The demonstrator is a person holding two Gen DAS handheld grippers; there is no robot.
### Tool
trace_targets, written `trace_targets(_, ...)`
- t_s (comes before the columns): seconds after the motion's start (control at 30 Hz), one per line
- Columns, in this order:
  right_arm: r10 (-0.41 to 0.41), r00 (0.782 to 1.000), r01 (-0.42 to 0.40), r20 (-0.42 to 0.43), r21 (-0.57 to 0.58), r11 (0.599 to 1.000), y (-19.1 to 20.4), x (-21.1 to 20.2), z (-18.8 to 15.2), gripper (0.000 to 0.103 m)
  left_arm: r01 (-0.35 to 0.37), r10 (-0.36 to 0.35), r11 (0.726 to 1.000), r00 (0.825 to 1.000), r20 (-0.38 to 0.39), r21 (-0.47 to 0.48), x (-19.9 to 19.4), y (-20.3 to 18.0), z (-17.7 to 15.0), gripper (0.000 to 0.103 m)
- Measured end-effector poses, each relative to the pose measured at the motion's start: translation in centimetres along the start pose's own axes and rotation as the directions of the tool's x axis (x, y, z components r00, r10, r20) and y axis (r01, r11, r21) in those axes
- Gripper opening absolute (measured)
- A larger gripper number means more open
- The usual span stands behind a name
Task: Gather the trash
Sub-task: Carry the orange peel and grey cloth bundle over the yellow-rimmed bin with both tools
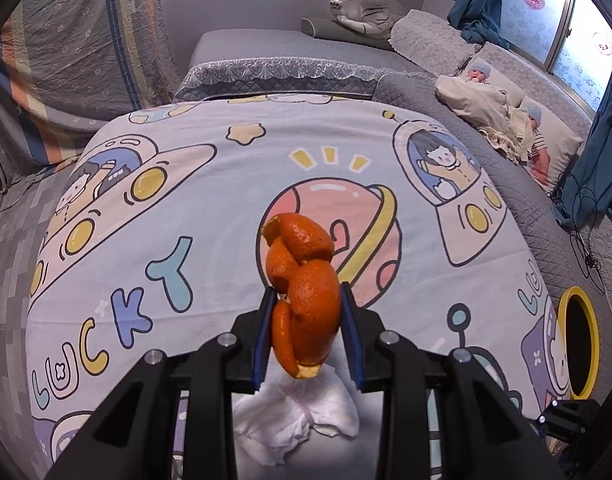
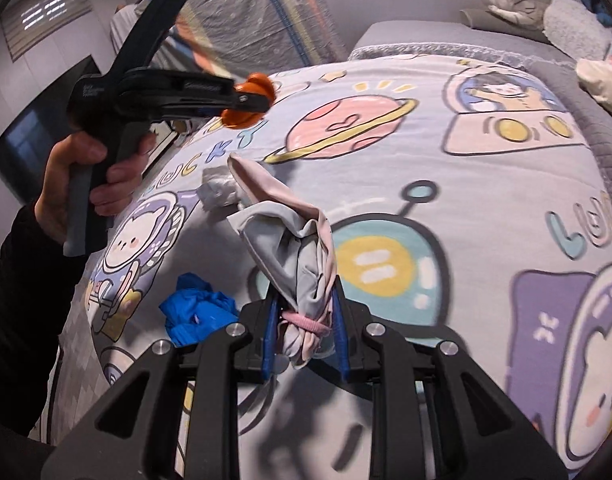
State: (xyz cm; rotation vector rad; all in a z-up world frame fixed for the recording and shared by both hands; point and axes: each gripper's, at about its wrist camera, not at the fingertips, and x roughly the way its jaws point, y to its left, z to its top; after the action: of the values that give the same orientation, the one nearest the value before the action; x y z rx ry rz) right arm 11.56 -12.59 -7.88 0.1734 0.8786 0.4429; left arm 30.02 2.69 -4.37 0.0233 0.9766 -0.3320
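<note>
Curled orange peel (image 1: 301, 292) hangs between the blue pads of my left gripper (image 1: 308, 290), which is shut on it above the cartoon quilt (image 1: 209, 208). The right wrist view shows that same left gripper (image 2: 257, 100) in a person's hand at the upper left, raised over the bed with the orange peel (image 2: 247, 100) at its tip. My right gripper (image 2: 305, 296) is shut on a crumpled grey and pink bundle (image 2: 293, 248) tied with a pink band. On the quilt lie a white tissue (image 1: 297, 420) (image 2: 217, 188) and a crumpled blue piece (image 2: 197, 312).
A dark opening with a yellow rim (image 1: 576, 290) sits at the bed's right edge. Pillows, a plush tiger (image 1: 362, 4) and dolls (image 1: 502, 104) lie at the head and far side. A plastic-covered mattress (image 1: 85, 40) leans against the wall on the left.
</note>
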Motion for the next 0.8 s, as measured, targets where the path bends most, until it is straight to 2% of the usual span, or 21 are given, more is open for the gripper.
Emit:
trace_targets(0.37,-0.086,0.985,0.073,0.148,0.089,0.993,-5.3,-7.8,-0.1,0.022,0.044,-0.046,0.999,0.996,0.077,0.024,-3.3,-3.0,0.2,0.029)
trace_targets(0.6,-0.168,0.959,0.137,0.230,0.143,0.980,-8.1,-11.6,-0.3,0.022,0.097,-0.108,0.992,0.986,0.126,0.085,-5.6,-7.4,-0.1,0.029)
trace_targets(0.8,-0.231,0.930,0.180,0.285,0.193,0.965,-10.1,-14.3,-0.7,0.022,0.163,-0.189,0.973,0.970,0.155,0.165,-7.4,-12.9,-0.9,0.029)
